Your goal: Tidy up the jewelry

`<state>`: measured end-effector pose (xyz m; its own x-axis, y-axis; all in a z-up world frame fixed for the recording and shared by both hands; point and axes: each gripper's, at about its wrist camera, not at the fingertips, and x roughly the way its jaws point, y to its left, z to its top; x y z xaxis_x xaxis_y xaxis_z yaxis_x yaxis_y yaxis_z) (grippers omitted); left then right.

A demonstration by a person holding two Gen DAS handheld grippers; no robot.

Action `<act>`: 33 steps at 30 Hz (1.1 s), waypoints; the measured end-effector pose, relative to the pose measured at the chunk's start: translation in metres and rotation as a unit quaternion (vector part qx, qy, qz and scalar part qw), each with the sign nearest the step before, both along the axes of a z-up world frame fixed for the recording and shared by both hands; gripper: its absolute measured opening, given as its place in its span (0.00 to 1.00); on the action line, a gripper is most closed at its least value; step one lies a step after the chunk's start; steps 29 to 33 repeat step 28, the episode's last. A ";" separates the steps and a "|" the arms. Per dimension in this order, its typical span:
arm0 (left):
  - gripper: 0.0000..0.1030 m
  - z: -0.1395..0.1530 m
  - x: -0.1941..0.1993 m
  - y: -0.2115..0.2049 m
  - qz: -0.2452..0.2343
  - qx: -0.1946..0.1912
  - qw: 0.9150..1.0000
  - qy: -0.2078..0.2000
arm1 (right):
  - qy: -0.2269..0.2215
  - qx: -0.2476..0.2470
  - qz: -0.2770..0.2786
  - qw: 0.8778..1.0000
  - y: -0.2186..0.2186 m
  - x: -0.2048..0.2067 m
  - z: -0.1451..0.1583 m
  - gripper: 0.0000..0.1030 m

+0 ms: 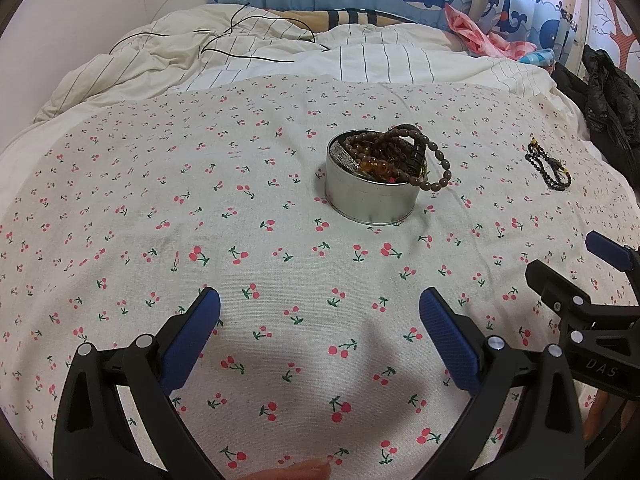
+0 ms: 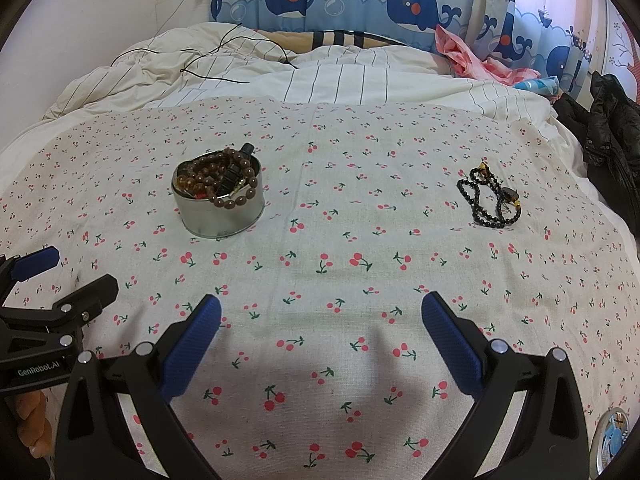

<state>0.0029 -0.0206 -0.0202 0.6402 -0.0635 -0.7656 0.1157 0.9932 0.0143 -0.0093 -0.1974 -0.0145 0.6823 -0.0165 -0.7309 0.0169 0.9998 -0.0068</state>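
Two wide-open tongs, left gripper (image 1: 320, 312) lettered "GenRobot.AI" and right gripper (image 2: 320, 316) lettered "DAS", hover side by side over the near cherry-print cloth (image 2: 320, 240).

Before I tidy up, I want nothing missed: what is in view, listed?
Tin: one, silver, on the cherry cloth, left of centre.
Brown bead bracelets: several, heaped in the tin, one draped over its rim.
Black bead strand: one, loose on the cloth, right.
Cherry cloth: one, white and red, over the bed.
Striped duvet: one, white, behind.
Black jacket: one, far right.
Left gripper: open, empty.
Right gripper: open, empty.
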 end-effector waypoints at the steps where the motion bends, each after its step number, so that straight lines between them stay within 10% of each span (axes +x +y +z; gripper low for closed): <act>1: 0.93 0.000 0.001 0.000 0.000 0.000 1.000 0.000 | 0.000 0.000 0.000 1.000 0.000 0.000 0.000 0.94; 17: 0.92 0.010 -0.014 -0.001 0.016 0.045 0.997 -0.061 | 0.000 0.000 0.000 1.000 0.000 0.000 0.000 0.94; 33: 0.92 0.002 -0.004 0.005 0.008 0.016 1.000 -0.011 | -0.001 -0.001 0.001 1.000 0.000 0.000 0.001 0.94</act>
